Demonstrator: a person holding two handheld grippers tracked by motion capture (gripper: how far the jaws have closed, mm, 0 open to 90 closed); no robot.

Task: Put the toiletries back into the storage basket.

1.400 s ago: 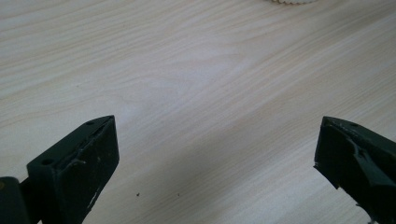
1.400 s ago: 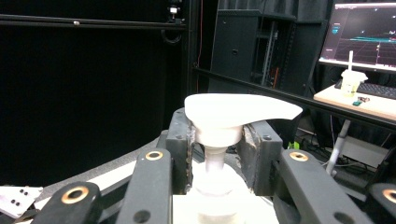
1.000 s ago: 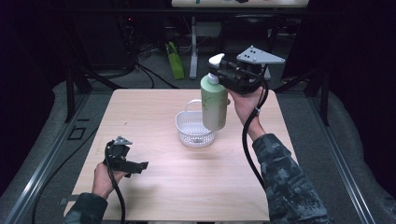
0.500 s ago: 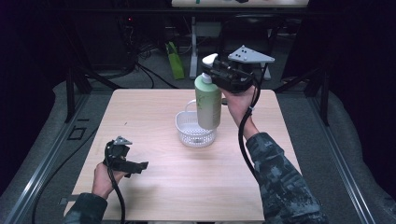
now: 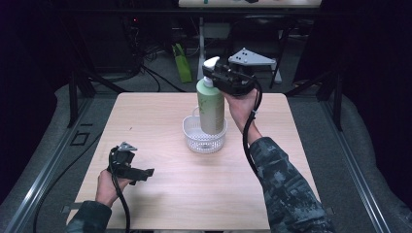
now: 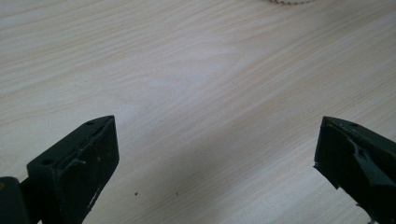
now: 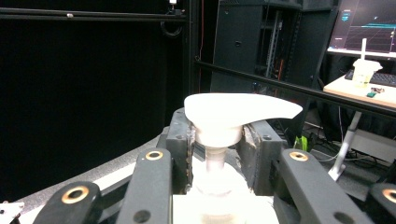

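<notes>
green pump bottle (image 5: 211,108) upright, hanging over the white basket (image 5: 204,136) on the counter (image 5: 160,116), clamped at the neck by right gripper (image 5: 217,75) fingers; left gripper (image 5: 145,172) fingers spread open, empty.

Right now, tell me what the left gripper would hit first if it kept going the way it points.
Probably the table. The left gripper has open, empty jaws angled down at bare wood. The basket lies farther on at the top edge, so it would likely come after, though depth is hard to judge.
</notes>
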